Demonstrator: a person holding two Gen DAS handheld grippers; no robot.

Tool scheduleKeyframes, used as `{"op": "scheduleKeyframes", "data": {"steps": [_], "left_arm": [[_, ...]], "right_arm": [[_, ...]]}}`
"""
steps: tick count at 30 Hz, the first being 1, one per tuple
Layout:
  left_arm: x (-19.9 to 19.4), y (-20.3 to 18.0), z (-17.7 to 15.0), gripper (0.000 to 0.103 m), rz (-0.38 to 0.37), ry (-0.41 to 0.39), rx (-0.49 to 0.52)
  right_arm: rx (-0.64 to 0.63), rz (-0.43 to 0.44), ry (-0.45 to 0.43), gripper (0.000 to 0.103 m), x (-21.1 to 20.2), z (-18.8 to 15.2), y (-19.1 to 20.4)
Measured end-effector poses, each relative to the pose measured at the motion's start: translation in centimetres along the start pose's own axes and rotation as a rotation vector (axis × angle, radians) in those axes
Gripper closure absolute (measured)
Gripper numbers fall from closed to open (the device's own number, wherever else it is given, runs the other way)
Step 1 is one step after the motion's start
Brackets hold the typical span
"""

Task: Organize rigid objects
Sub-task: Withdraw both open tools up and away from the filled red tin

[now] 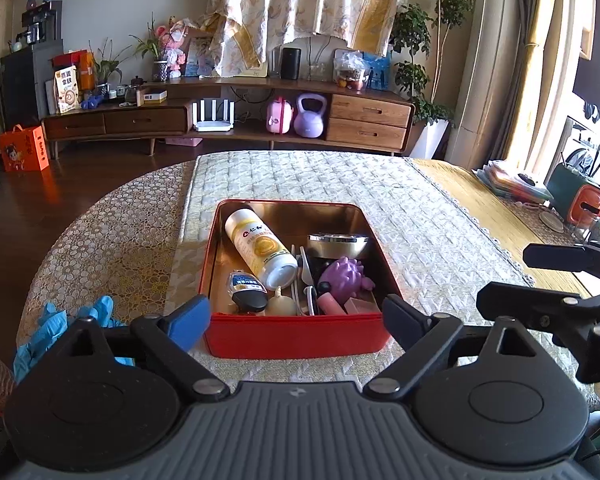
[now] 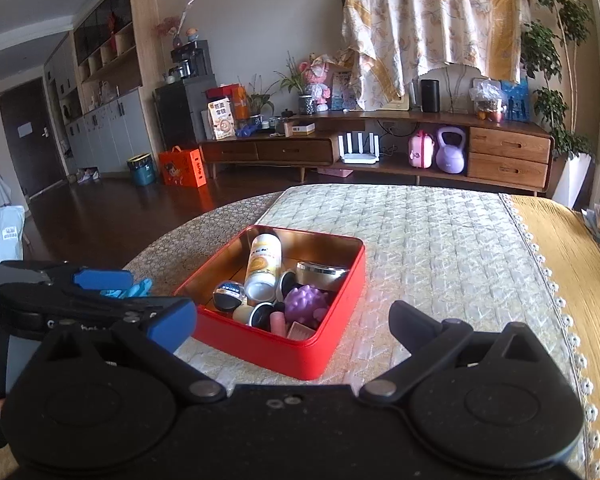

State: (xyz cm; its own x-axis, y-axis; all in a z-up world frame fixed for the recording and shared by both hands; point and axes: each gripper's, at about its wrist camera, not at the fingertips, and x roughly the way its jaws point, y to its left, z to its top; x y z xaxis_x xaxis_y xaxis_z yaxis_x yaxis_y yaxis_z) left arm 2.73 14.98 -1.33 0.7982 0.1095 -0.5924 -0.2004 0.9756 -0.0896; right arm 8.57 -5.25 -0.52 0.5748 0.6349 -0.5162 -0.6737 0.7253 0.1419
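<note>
A red tin box [image 1: 296, 336] [image 2: 276, 350] sits on the quilted table mat. It holds a white and yellow bottle [image 1: 260, 252] [image 2: 264, 266], a purple spiky ball [image 1: 346, 278] [image 2: 306, 300], a round metal tin [image 1: 338, 246] [image 2: 320, 274], a small dark-capped bottle [image 1: 246, 290], white plastic cutlery [image 1: 306, 276] and pink pieces [image 1: 332, 304]. My left gripper [image 1: 296, 320] is open and empty, its fingers on either side of the box's near wall. My right gripper [image 2: 292, 324] is open and empty, just right of the box; it shows at the right of the left wrist view [image 1: 548, 280].
Blue gloves [image 1: 60, 328] [image 2: 130, 290] lie on the table left of the box. A green and orange appliance [image 1: 580, 196] and stacked items stand at the table's far right. A wooden TV cabinet [image 1: 228, 116] stands beyond the table.
</note>
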Motion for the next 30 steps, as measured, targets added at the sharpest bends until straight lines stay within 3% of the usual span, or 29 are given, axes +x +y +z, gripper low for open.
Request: {"op": "scheduleKeyframes", "data": {"steps": [4,15,30], "left_arm": [[-0.9,-0.5,-0.3,0.003,-0.017,-0.009,-0.006],[-1.6,-1.5,-1.1,0.003,0.023,-0.012,-0.027],[-1.9,-3.1,-1.5,0.003,0.029,-0.01,-0.009]], "right_arm": [[0.045,-0.018,-0.014,0.0,-0.6,-0.5,-0.6],[0.073,-0.032,-0.047,0.0,-2.4,-1.5,-0.9],[0.104,-0.042,-0.025,0.0,-2.6,-2.7,-1.9]]}}
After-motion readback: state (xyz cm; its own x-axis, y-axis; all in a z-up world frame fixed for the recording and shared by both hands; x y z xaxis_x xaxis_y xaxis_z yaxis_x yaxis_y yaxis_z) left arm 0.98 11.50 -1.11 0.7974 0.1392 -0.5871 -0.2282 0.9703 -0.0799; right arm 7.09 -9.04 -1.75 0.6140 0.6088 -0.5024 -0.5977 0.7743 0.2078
